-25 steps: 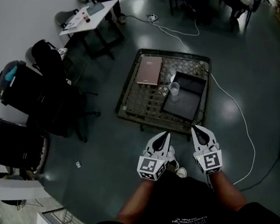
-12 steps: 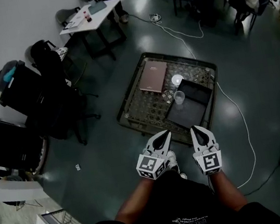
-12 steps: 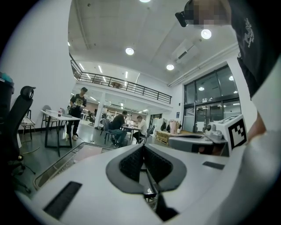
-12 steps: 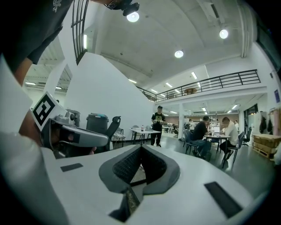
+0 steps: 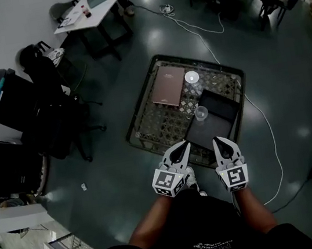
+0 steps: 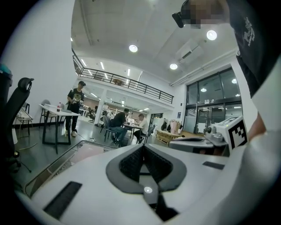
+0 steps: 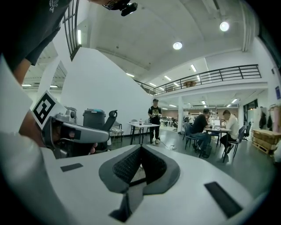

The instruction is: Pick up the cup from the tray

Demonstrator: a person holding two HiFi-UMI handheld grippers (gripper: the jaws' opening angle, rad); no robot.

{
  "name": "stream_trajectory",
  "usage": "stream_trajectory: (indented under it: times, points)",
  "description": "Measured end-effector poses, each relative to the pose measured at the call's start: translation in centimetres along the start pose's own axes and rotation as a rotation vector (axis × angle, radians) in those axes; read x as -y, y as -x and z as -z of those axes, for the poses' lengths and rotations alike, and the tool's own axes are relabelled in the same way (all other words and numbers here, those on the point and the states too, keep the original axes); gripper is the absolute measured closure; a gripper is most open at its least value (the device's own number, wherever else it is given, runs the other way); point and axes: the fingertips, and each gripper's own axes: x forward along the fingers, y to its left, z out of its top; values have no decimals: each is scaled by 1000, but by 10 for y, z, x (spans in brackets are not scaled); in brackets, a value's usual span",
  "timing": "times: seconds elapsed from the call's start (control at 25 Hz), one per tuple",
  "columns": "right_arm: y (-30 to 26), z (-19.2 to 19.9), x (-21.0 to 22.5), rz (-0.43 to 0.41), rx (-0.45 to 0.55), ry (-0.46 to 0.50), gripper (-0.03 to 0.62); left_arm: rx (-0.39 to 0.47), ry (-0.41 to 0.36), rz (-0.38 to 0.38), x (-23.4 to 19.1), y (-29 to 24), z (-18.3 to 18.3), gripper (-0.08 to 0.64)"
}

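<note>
A clear cup (image 5: 201,112) stands upright at the far edge of a black tray (image 5: 219,124), on the right half of a low woven-top table (image 5: 143,117). My left gripper (image 5: 182,146) and right gripper (image 5: 219,141) are side by side at the table's near edge, short of the tray, both pointing at it. Both are shut with nothing in them. In the left gripper view the left gripper (image 6: 142,147) has its jaw tips together, as has the right gripper (image 7: 140,147) in the right gripper view. The cup is hidden in both gripper views.
A brown notebook (image 5: 168,85) and a round white lid-like thing (image 5: 192,77) lie on the table behind the tray. A white cable (image 5: 270,132) runs over the floor at the right. Chairs and bags (image 5: 48,109) crowd the left, with a white desk (image 5: 88,11) beyond.
Both grippers have come forward to the table's near edge, still shut and side by side. The table, tray and cup now sit closer in the head view.
</note>
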Motion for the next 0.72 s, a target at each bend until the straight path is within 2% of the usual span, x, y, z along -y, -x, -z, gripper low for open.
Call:
stream_trajectory:
  times: [0.36,0.6,0.72]
  points:
    - [-35,13,17,-3,-50,-1,584,-6,13,9,-33,-32,2,551]
    - [-45,20,25,-35,-83,2,584,-39,-56,25,-35,-43,1,551]
    - [-50,28,35,-51,-90,0,584,-25,-18,4,-37,-54,1,551]
